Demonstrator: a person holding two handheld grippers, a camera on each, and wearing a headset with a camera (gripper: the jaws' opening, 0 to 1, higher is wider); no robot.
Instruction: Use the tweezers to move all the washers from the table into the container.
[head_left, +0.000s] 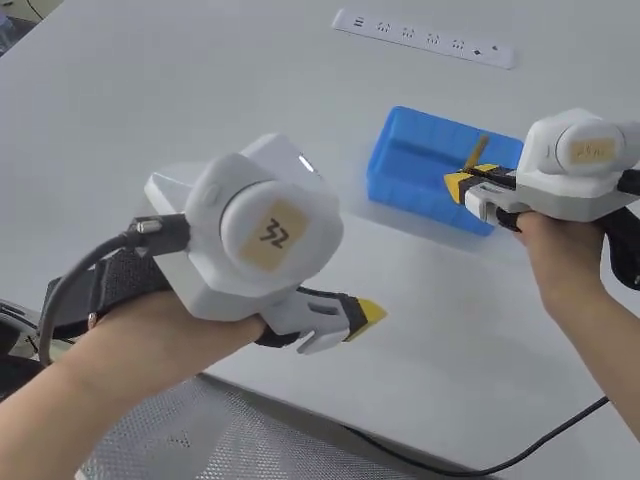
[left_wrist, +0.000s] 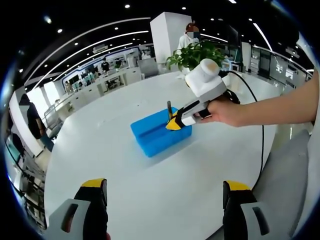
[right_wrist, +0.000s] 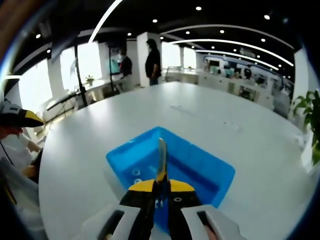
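A blue container (head_left: 425, 170) lies on the white table (head_left: 200, 90). My right gripper (head_left: 462, 183) is shut on the tweezers (head_left: 477, 152), which point over the container's near end. In the right gripper view the tweezers (right_wrist: 161, 157) reach down into the blue container (right_wrist: 200, 172), where two small washers (right_wrist: 136, 172) lie on the floor. My left gripper (head_left: 365, 315) hovers near the table's front edge, apart from the container. In the left gripper view its jaws (left_wrist: 165, 187) stand wide open with nothing between them, facing the container (left_wrist: 160, 132) and the right gripper (left_wrist: 173, 123).
A white power strip (head_left: 425, 37) lies at the back of the table. A black cable (head_left: 500, 455) runs off the front right edge. A grey mesh seat (head_left: 200, 430) is below the front edge. A potted plant (left_wrist: 195, 52) stands beyond the table.
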